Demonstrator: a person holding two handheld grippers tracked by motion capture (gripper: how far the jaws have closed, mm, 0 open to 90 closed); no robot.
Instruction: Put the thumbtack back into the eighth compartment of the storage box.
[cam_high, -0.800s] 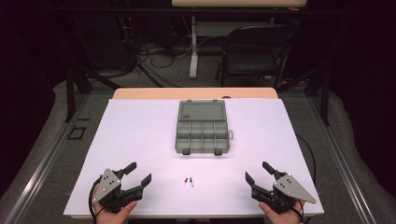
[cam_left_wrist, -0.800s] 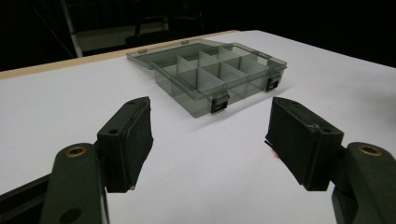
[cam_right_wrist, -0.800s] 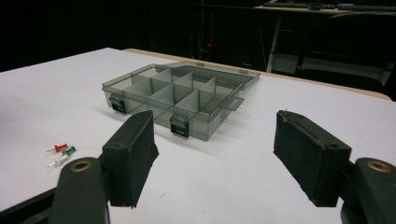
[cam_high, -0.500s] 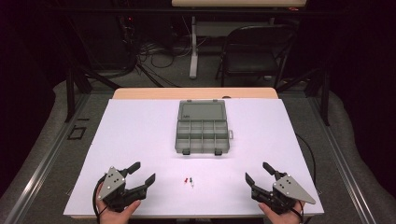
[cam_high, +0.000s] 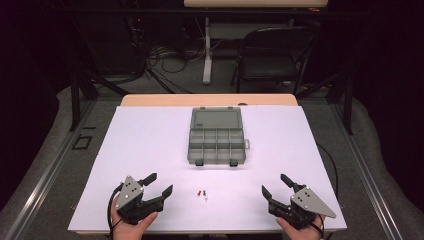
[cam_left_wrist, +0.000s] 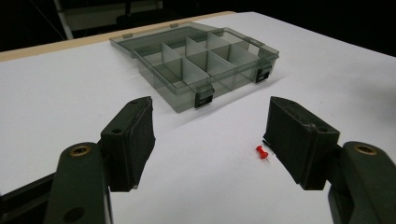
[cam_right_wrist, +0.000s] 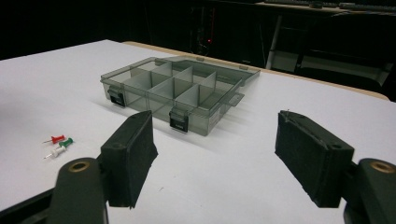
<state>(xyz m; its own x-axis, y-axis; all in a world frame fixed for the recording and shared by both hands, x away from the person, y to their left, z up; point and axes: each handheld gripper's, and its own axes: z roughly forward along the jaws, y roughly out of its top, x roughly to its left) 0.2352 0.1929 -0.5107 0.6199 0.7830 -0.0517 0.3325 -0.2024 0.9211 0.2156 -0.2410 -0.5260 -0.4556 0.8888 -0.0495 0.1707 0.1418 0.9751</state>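
Note:
A grey see-through compartment box (cam_high: 216, 137) lies in the middle of the white table with its lid folded back flat and its dividers showing. Three push pins (cam_high: 202, 193), red, green and white, lie close together near the front edge, between my two grippers. My left gripper (cam_high: 159, 183) sits to the left of the pins, open and empty. In the left gripper view the red pin (cam_left_wrist: 262, 152) lies just inside the right jaw, with the box (cam_left_wrist: 196, 60) beyond. My right gripper (cam_high: 274, 184) stands open and empty right of the pins (cam_right_wrist: 58, 144), facing the box (cam_right_wrist: 177, 91).
The white sheet (cam_high: 150, 135) covers the table, leaving a wooden strip (cam_high: 210, 100) at the far edge. Behind the table, on the dark floor, are a folding chair (cam_high: 272, 60), a desk leg and cables. A person's hands hold both grippers at the front edge.
The left gripper has shifted a little to the right, toward the pins. The right gripper, the box and the pins stay where they were.

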